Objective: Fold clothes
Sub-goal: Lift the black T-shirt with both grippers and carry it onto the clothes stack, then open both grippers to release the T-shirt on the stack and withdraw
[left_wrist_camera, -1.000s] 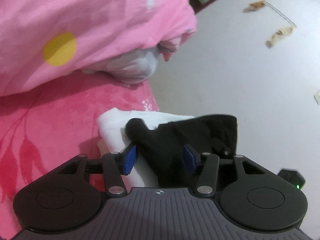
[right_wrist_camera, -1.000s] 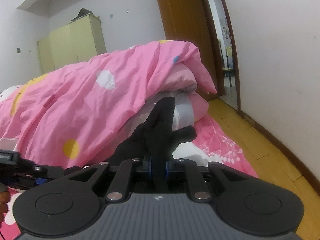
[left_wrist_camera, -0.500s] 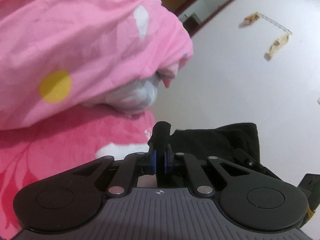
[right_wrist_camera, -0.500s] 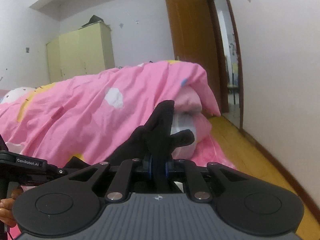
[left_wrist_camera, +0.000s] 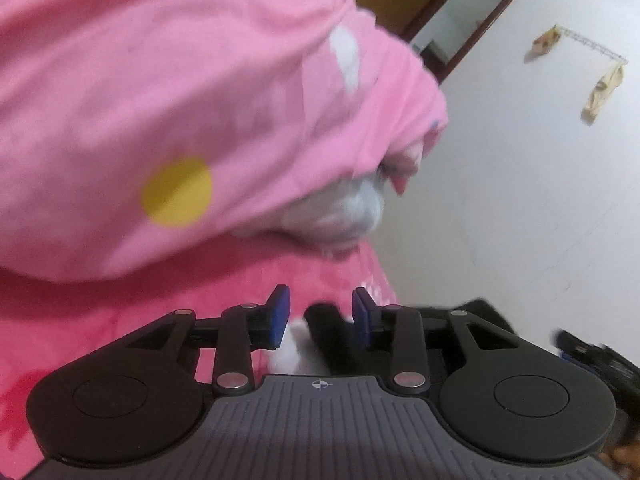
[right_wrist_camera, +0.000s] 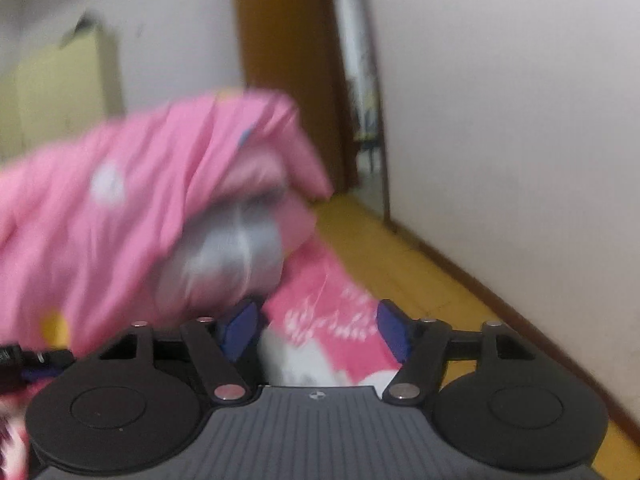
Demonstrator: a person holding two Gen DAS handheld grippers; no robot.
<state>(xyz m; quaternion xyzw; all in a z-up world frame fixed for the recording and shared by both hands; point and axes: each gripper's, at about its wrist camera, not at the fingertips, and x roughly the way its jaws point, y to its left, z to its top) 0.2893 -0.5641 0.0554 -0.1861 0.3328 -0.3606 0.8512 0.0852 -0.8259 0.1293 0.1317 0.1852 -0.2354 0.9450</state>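
1. The left gripper (left_wrist_camera: 320, 312) tips gently downward over a bed spread with a deep-pink floral blanket (left_wrist_camera: 120, 312). Its blue-padded jaws stand a little apart, having just been opening.

2. A crumpled black fabric garment (left_wrist_camera: 326, 332) lies low between those jaws, close to the right-hand pad; blur hides whether it touches that pad, and the pads do not press on it. More of the black cloth shows past the gripper's right side. A white folded cloth (left_wrist_camera: 294, 350) lies under the garment, on the blanket.

3. The right gripper (right_wrist_camera: 316, 326) also angles slightly down, its jaws spread wide and having just been opening. Nothing lies between its blue pads except the blanket and a white cloth (right_wrist_camera: 304, 360) on the bed beyond them.

4. Only the left wrist view shows the black garment. It also takes in a pale-pink quilt with a yellow dot (left_wrist_camera: 176, 120) heaped behind, and hooks on a white wall (left_wrist_camera: 580, 48).

5. The right wrist view, heavily blurred, alone shows a brown wooden door (right_wrist_camera: 288, 60), a yellow wooden floor (right_wrist_camera: 400, 264) and a pale yellow-green wardrobe (right_wrist_camera: 60, 92), with the quilt in front of them.
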